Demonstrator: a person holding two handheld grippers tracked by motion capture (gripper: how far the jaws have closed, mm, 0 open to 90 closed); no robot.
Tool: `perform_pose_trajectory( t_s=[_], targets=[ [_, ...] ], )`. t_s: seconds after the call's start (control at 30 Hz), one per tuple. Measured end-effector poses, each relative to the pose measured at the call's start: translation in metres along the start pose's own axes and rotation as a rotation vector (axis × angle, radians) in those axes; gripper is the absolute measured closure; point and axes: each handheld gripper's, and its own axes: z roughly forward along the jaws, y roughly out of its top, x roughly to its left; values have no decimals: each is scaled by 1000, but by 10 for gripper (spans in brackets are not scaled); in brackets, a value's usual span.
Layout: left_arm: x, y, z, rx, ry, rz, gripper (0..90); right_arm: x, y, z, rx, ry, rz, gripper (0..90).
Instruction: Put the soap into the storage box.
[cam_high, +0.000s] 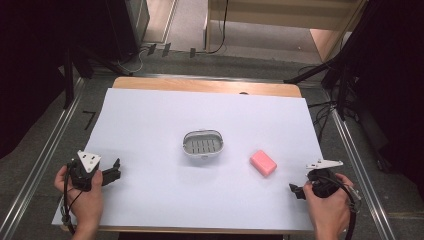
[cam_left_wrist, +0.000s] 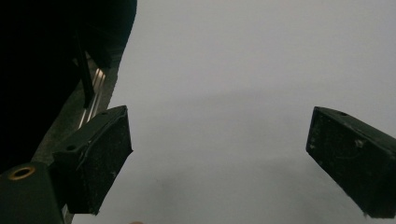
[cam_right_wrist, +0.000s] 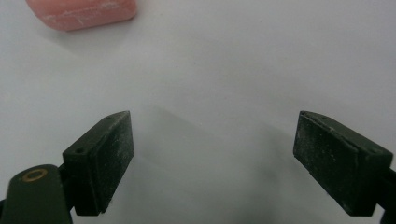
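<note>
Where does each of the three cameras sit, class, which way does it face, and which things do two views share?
High view: above the person's side, looking forward and down at the table; shows both hands, the left claw, right claw, soap dish.
Left gripper view: rides the left claw, facing white tabletop; jaws apart.
Right gripper view: rides the right claw, facing the tabletop; jaws apart.
Shared: the pink soap appears in the high and right gripper views.
</note>
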Motion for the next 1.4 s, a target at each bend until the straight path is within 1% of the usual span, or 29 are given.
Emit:
perform_pose_trajectory(
  t_s=[0.03, 0.07, 0.1, 0.13, 0.17, 0.2, 0.27, 0.33, 0.37, 0.4, 0.43, 0.5, 0.53, 0.57, 0.7, 0.8, 0.83, 0.87, 0.9, 0.93, 1.0, 1.03, 1.13, 1.2, 1.4],
  targets=[
    [1, 0, 0, 0, 0, -4, 73, 1, 2, 1, 19, 7, -7, 125],
    [1, 0, 0, 0, 0, -4, 73, 1, 2, 1, 19, 7, -7, 125],
    [1, 0, 0, -1, 0, -6, 73, 2, 5, 1, 32, 10, -15, 126],
    [1, 0, 0, 0, 0, -6, 73, 4, 10, 2, 65, 13, -30, 126],
    [1, 0, 0, 0, 0, -6, 73, 4, 10, 2, 65, 13, -30, 126],
    [1, 0, 0, 0, 1, -7, 73, 7, 15, 3, 87, 18, -41, 126],
    [1, 0, 0, -2, 0, -7, 73, 8, 21, 3, 108, 24, -58, 126],
    [0, 0, 0, -4, 1, -7, 73, 10, 23, 4, 117, 23, -61, 125],
    [0, 0, 0, -1, 1, -4, 73, 13, 28, 6, 146, 31, -83, 124],
    [0, 0, 0, 0, 1, -4, 73, 14, 30, 7, 156, 37, -89, 123],
    [0, 0, 0, -1, 1, -3, 73, 14, 32, 8, 167, 41, -92, 123],
    [0, 0, 0, 0, 0, -2, 73, 15, 34, 9, 171, 46, -91, 117],
    [0, 0, 0, 0, 0, -2, 73, 17, 38, 10, 184, 49, -84, 117],
    [0, 0, 0, 0, 0, -2, 74, 17, 39, 10, 188, 56, -88, 117],
    [0, 0, 0, 0, 0, -2, 74, 20, 45, 12, 200, 52, -98, 119],
    [0, 0, 0, -1, -1, -1, 74, 23, 53, 14, 206, 61, -104, 117],
    [0, 0, 0, -1, -1, -1, 73, 23, 53, 14, 206, 61, -104, 117],
    [0, 0, 0, -1, -1, -1, 74, 25, 57, 15, 216, 52, -117, 116],
    [0, 0, 0, -2, -1, 0, 74, 25, 57, 15, 216, 52, -117, 116],
    [0, 0, 0, -2, -2, 0, 74, 26, 61, 15, 224, 49, -124, 115],
    [0, 0, 0, -1, -2, -1, 73, 28, 65, 16, 224, 52, -123, 113],
    [0, 0, 0, -1, -2, -1, 74, 28, 66, 16, 226, 50, -131, 112],
    [0, 0, 0, -2, -2, 1, 74, 30, 69, 18, 227, 56, -130, 113],
    [-1, 0, 0, 0, -1, 1, 73, 33, 75, 20, 235, 63, -139, 112],
    [0, 0, 0, 0, -3, 4, 74, 39, 83, 25, 245, 78, -157, 117]
  ],
)
